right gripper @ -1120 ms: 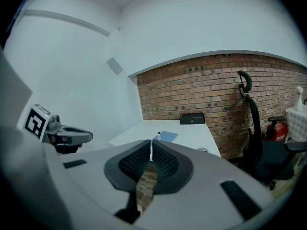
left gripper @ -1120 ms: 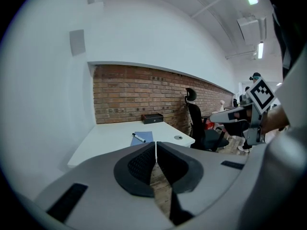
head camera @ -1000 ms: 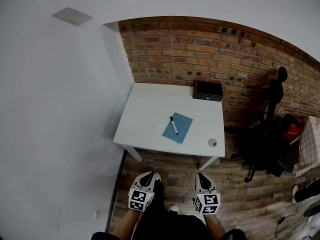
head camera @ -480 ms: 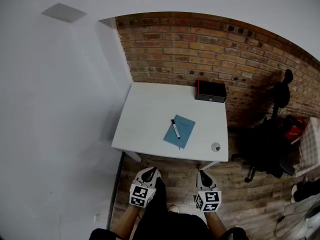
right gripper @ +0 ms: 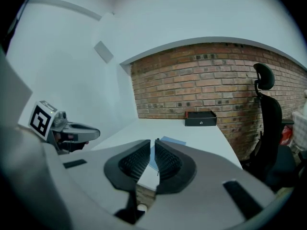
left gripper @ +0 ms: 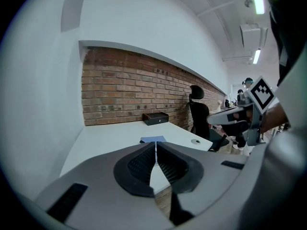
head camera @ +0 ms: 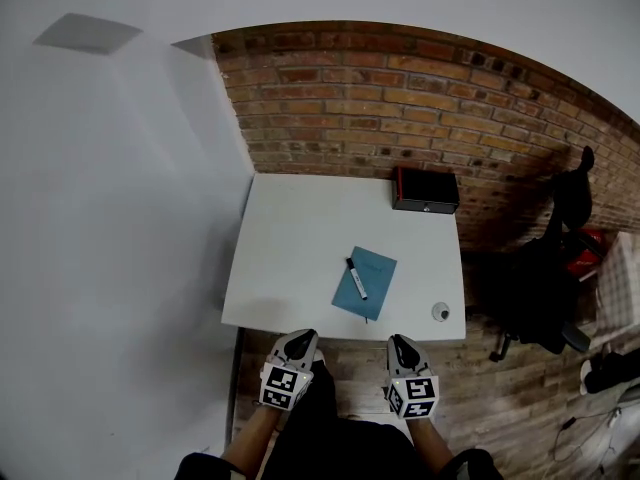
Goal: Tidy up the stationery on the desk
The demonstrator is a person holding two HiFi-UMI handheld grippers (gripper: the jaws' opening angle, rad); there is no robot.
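- Right gripper: jaws closed together, empty, at the white desk's near edge.
- Blue notebook on the desk.
- Black box at the desk's far edge.
- Office chair right of the desk.
- Left gripper left of the desk.

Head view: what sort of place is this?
Probably an office or studio workspace: a white desk set against a bare brick wall, a black office chair beside it, and a blue notebook with a marker lying on it.

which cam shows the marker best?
Head view: the marker lies whole on the blue notebook, seen from above. Both gripper views show only a sliver of notebook past their jaws; no marker discernible.
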